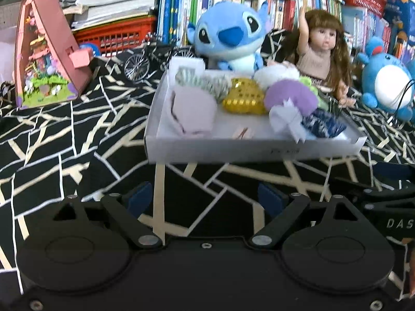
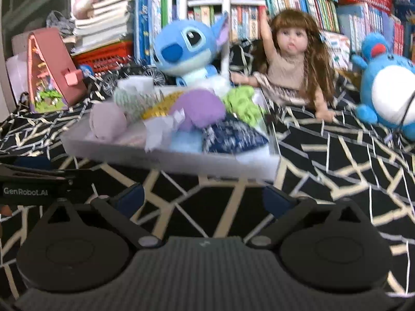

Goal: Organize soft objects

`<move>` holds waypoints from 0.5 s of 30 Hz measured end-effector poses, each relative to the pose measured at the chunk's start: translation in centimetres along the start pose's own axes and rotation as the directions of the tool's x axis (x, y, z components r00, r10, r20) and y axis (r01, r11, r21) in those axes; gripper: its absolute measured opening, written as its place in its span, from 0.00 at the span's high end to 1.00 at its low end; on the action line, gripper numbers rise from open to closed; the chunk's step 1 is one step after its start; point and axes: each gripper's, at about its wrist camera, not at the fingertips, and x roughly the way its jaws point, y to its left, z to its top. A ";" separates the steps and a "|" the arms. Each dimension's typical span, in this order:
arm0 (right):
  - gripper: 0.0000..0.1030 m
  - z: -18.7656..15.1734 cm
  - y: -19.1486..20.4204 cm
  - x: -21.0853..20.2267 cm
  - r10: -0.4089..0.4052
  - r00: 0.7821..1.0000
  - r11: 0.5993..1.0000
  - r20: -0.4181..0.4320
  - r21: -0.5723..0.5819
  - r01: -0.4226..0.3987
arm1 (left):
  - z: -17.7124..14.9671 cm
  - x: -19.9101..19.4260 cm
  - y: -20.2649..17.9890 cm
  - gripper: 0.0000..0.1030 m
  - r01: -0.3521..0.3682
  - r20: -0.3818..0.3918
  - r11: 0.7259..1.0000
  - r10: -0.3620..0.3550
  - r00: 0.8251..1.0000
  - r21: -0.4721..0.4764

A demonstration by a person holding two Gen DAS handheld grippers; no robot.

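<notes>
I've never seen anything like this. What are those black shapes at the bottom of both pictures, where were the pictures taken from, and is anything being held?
There is no robot here: a person holds a two-finger claw in each hand, and a small camera on each looks forward along its fingers. The black shapes are the claws' own bodies. One picture comes from the left claw, the other from the right claw. Both are open and hold nothing. Ahead, on a black cloth with pale lines, sits a shallow white cardboard tray of soft things: a pale pink fabric roll, a gold sequin pouch and a fuzzy purple ball. Behind it are a blue plush alien and a long-haired doll.
</notes>
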 end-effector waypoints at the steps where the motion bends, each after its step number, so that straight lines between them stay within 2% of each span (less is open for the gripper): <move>1: 0.01 -0.2 -0.1 0.1 -0.009 1.000 1.000 -0.007 0.005 0.009 | -0.2 0.1 0.0 0.14 -0.005 -0.003 1.000 0.005 1.000 0.001; 7: 0.00 -1.1 -0.7 1.0 -0.068 0.997 0.998 -0.044 0.016 0.069 | -0.8 0.9 -0.2 0.09 -0.064 -0.002 0.998 0.064 0.998 0.020; 15: 0.00 -1.4 -0.6 1.4 -0.071 0.996 0.997 -0.062 0.009 0.072 | -1.0 1.3 -0.1 0.00 -0.083 -0.005 0.997 0.083 0.997 -0.001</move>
